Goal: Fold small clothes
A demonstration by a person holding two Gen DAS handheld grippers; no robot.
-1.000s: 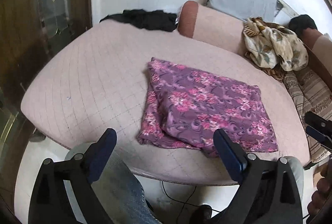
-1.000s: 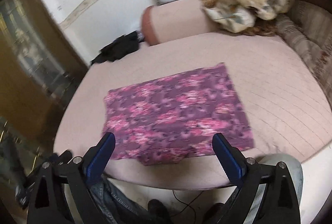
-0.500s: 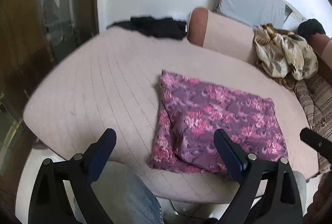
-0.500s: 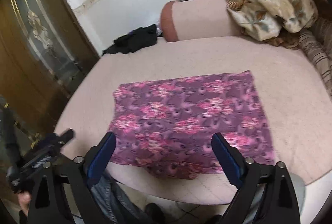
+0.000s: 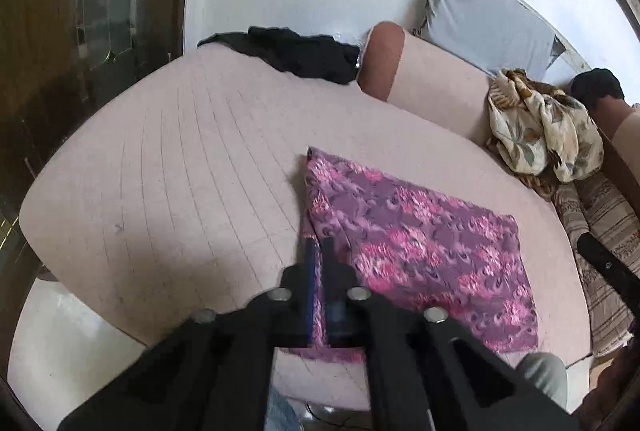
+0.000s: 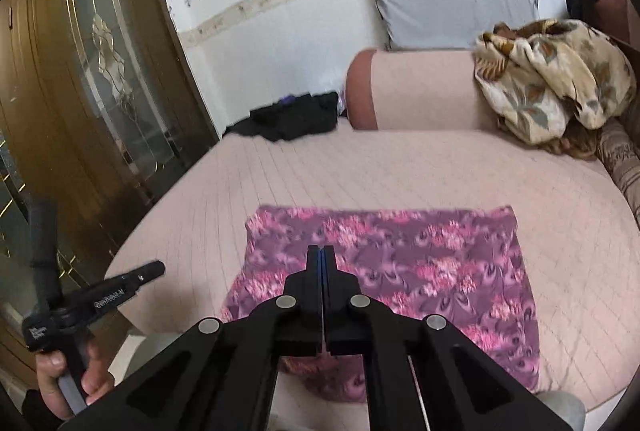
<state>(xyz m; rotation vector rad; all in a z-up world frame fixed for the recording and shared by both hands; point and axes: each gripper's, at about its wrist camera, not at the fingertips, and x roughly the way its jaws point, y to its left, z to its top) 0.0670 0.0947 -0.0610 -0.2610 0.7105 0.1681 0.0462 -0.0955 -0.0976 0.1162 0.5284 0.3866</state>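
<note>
The left gripper (image 5: 318, 251) has its fingers nearly together, maybe pinching the left edge of the purple flowery cloth (image 5: 420, 251) lying on the pink bed (image 5: 180, 171), while the right gripper (image 6: 321, 257), pressed together and holding nothing, should probably grab an edge next for another fold.

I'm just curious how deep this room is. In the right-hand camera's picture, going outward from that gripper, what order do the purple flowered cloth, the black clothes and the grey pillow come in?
From the right gripper, nearest first:
1. Purple flowered cloth, right under the fingertips at the bed's near edge.
2. Black clothes, far left of the bed, beside the bolster.
3. Grey pillow, against the back wall, behind the bolster.
</note>
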